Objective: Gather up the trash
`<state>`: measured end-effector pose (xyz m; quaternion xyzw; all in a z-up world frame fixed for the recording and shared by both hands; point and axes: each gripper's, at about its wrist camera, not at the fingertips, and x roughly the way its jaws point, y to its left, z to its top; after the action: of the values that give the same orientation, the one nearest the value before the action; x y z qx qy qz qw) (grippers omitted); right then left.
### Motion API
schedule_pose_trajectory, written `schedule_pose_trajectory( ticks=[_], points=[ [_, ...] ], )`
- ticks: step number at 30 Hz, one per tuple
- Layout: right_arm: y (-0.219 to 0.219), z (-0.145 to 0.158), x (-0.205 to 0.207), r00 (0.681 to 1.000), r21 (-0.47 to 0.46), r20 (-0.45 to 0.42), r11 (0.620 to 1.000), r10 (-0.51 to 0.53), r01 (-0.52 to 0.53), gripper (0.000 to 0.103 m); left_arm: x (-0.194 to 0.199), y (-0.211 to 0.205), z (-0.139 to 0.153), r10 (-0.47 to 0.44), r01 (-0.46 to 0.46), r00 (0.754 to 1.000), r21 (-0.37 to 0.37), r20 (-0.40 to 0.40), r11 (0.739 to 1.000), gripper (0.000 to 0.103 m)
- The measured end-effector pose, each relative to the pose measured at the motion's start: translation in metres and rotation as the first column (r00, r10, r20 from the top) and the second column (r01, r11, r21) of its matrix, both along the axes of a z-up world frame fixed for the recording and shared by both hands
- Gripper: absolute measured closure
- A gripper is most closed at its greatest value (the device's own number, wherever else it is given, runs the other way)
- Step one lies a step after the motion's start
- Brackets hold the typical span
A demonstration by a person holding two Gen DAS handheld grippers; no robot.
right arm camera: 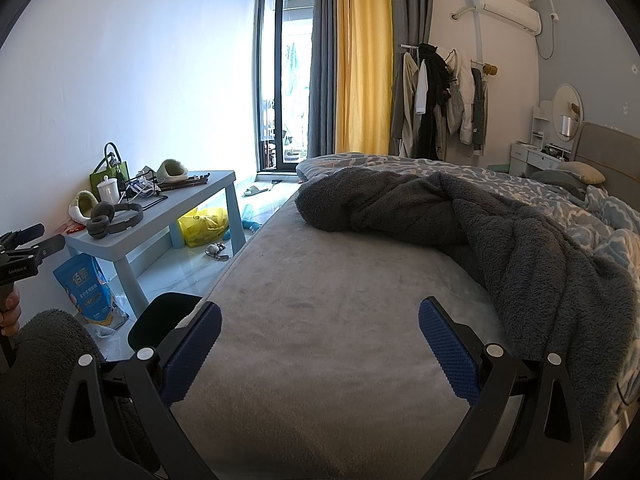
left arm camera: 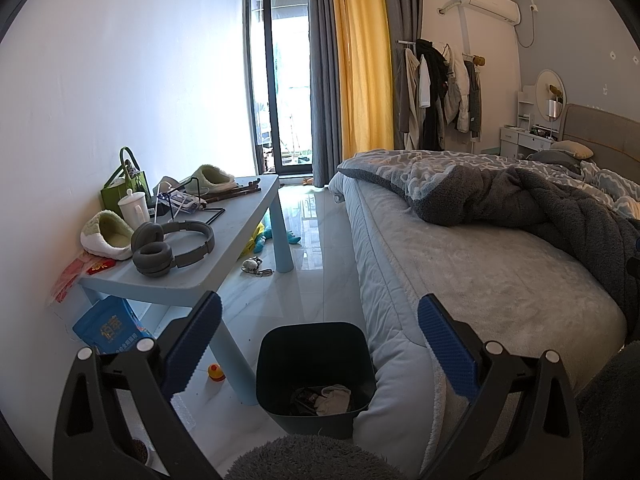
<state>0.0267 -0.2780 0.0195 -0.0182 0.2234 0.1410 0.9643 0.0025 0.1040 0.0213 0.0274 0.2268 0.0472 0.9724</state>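
Note:
A dark trash bin (left arm camera: pixel 316 372) stands on the floor between the bed and the blue table, with crumpled trash (left arm camera: pixel 326 398) at its bottom. My left gripper (left arm camera: pixel 320 344) is open and empty, held above and just behind the bin. My right gripper (right arm camera: pixel 320 344) is open and empty over the bare grey bed sheet (right arm camera: pixel 340 320). The bin's rim (right arm camera: pixel 160 320) shows at the bed's left edge in the right wrist view. The left gripper's body shows at that view's far left edge (right arm camera: pixel 24 248).
A light blue table (left arm camera: pixel 224 232) by the left wall holds headphones (left arm camera: pixel 172 248), slippers, a white mug and a green bag. A blue packet (left arm camera: pixel 108 328), a yellow rubber duck (left arm camera: pixel 216 372), toys and a yellow bag (right arm camera: pixel 204 224) lie on the floor. A rumpled grey blanket (right arm camera: pixel 500 232) covers the bed.

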Motion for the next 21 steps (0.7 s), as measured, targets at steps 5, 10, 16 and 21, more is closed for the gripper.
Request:
schedule_pose_trajectory(
  ticks=[5,10,16,21],
  points=[
    [0.0005,0.0,0.0002,1.0,0.0,0.0,1.0,0.0,0.0,0.003,0.0001,-0.0001,0.0001,0.0,0.0,1.0,0.0,0.0,1.0,0.003],
    [0.0002,0.0002,0.0003,1.0,0.0,0.0,1.0,0.0,0.0,0.003,0.0,-0.0002,0.0001,0.0,0.0,1.0,0.0,0.0,1.0,0.003],
    [0.0003,0.0004,0.0005,1.0,-0.001,-0.001,1.0,0.001,-0.001,0.003,0.0004,0.0004,-0.0001,0.001,-0.001,1.0,-0.001,-0.003,1.0,0.003],
    [-0.0001,0.0007,0.0005,1.0,-0.001,0.0,1.0,0.001,-0.001,0.003,0.0001,-0.0051,-0.0015,0.0,0.0,1.0,-0.005,-0.013,1.0,0.003]
  ],
)
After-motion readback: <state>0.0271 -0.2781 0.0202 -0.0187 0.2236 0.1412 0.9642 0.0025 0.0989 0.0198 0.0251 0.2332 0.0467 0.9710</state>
